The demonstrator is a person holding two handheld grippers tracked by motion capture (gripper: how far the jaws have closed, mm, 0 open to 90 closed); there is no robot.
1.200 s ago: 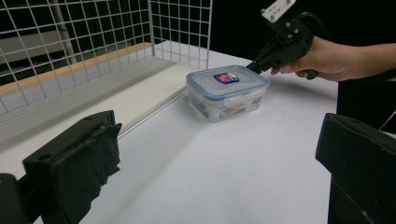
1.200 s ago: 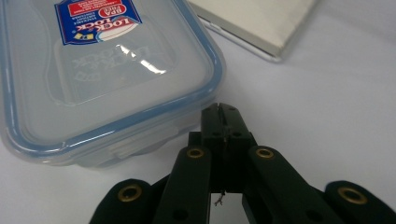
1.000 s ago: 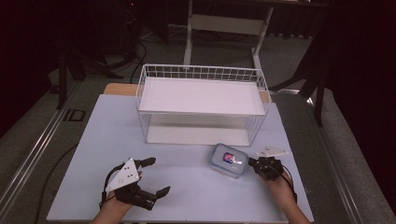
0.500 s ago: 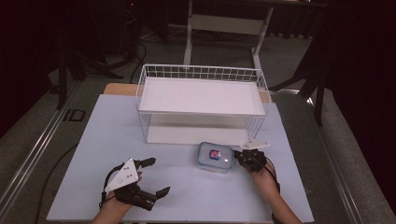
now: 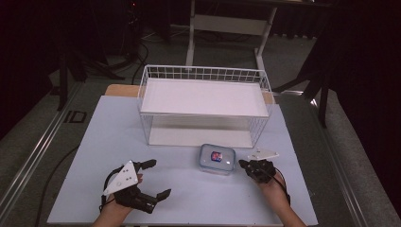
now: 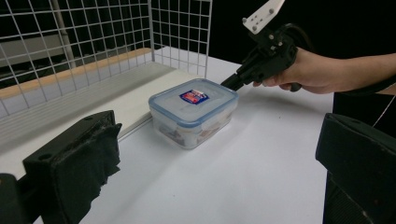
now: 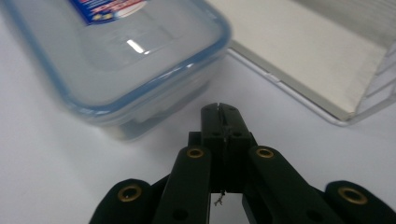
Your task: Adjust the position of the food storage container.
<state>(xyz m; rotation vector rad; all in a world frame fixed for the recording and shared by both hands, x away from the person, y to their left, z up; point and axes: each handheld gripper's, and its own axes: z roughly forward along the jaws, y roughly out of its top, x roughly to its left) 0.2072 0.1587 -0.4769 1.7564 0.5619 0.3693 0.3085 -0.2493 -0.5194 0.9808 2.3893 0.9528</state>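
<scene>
1. The step in hand looks like a push: the right gripper [image 5: 243, 164] has its fingers pressed together, nothing between them, and their joined tip sits at the near right side of the lidded plastic container [image 5: 216, 159].

2. The container stands flat on the tabletop [image 5: 118, 137], just in front of the open lower level of the white wire rack [image 5: 204, 106]. Its clear lid with a blue rim and a small label is on.

3. In the right gripper view the closed fingers [image 7: 219, 126] point at the container's corner [image 7: 205, 70]. Whether they touch the wall or stop just short of it is hard to tell; the left gripper view suggests contact at the lid's edge [image 6: 231, 91].

4. The left gripper [image 5: 158, 179] rests on the tabletop well apart from the container, with its fingers spread wide and holding nothing.

5. The next move, as I judge it, calls for a steady, level shove toward the rack's lower shelf [image 5: 198, 137], keeping the tip low on the container's wall so it slides rather than tips or turns.

6. A push from 1 corner can spin the container, so the contact point should shift toward the middle of the side, or the left gripper should come in to steady it.
</scene>
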